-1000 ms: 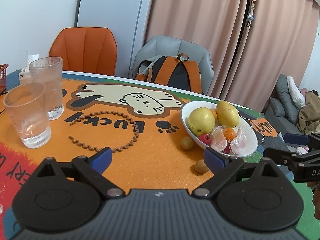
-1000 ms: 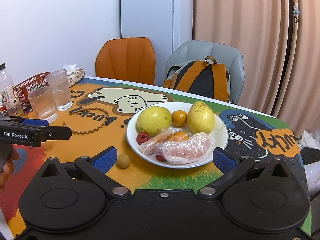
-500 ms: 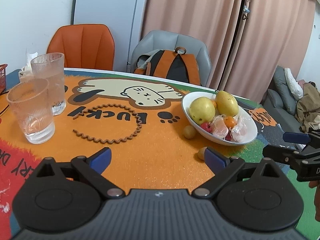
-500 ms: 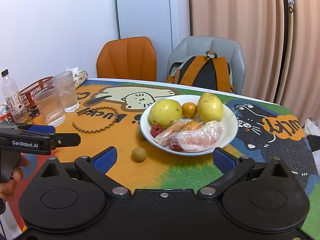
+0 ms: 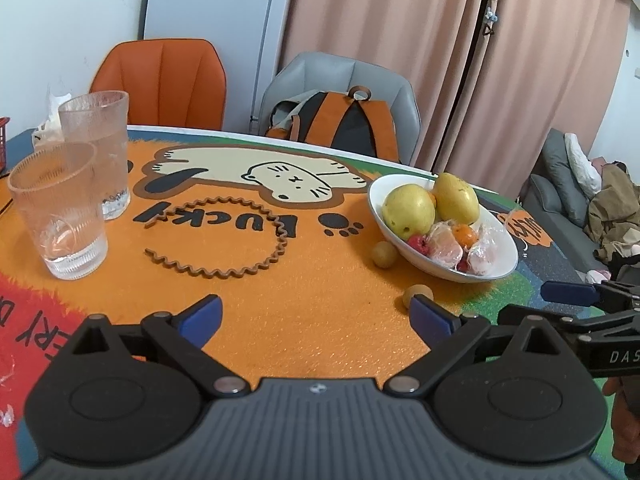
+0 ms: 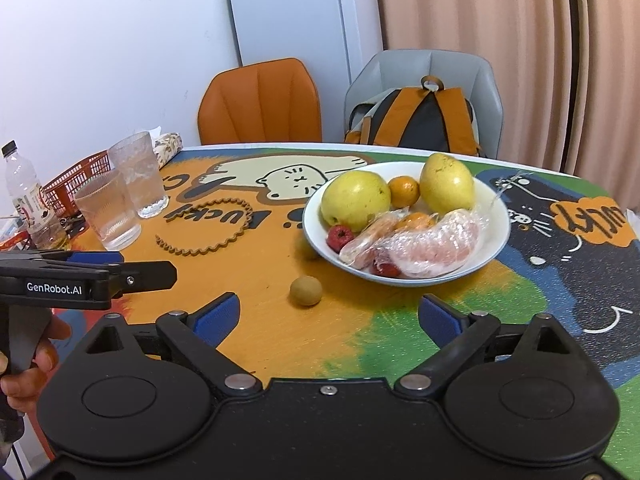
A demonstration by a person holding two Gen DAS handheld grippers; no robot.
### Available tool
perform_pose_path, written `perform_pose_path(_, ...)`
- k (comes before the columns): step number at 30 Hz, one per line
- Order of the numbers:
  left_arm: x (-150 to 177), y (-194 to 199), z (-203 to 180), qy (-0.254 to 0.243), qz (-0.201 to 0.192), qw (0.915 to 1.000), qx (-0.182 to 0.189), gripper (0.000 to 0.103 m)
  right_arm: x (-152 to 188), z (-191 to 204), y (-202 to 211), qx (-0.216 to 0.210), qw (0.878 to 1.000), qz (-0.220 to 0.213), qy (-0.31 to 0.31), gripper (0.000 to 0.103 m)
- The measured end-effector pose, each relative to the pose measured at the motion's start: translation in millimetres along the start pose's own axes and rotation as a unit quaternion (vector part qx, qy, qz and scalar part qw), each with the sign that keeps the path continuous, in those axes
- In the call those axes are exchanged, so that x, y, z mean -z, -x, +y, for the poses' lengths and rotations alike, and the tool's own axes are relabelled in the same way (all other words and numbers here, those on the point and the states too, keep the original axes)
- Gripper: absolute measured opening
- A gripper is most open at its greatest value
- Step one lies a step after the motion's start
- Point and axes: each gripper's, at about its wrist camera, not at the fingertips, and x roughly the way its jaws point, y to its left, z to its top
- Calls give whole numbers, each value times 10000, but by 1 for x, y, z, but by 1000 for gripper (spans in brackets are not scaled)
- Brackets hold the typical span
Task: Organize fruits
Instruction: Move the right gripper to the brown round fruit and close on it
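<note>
Right wrist view: loose fruit ahead of spread fingers

Both grippers hover above the bench with their fingers wide apart and nothing between them. From the right gripper (image 6: 329,316), a small brown fruit (image 6: 306,291) lies on the orange mat just ahead of the gap, a little toward its left finger. A second small fruit (image 5: 384,254) sits against the near-left side of the white bowl (image 6: 496,240), mostly in shadow in the right wrist view. The bowl holds two yellow-green pears, small oranges, red fruits and plastic-wrapped pieces.

From the left gripper (image 5: 316,316), the first brown fruit (image 5: 416,294) sits just beyond its right fingertip, partly hidden by the blue pad; the bowl (image 5: 505,269) is farther off to the right.

Open mat stretches between the fingers and the bowl. A wavy brown ring (image 5: 224,240) and two glasses (image 5: 60,216) stand to the left, well apart from the fruit. The bench's far edge runs just behind the bowl, with chairs beyond.
</note>
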Motion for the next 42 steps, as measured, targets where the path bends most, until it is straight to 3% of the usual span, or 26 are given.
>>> perform_pose_path(21, 2, -22, 17, 119, 174, 9996, -195, 99, -7, 13, -47, -294, 9989, 358, 79, 69)
perform_pose_path(32, 1, -33, 20, 130, 249, 9994, -208, 99, -10, 17, -75, -330, 9978, 539, 187, 65)
perform_pose_path(36, 0, -37, 22, 137, 277, 9993, -226, 99, -9, 18, -83, -338, 9973, 609, 211, 55)
perform_pose_path(40, -1, -42, 21, 101, 297, 9993, -199, 99, -7, 13, -86, -352, 9972, 642, 159, 25)
perform_pose_path(42, -1, -44, 19, 67, 303, 9993, -192, 99, -7, 8, -85, -382, 9971, 651, 86, 25)
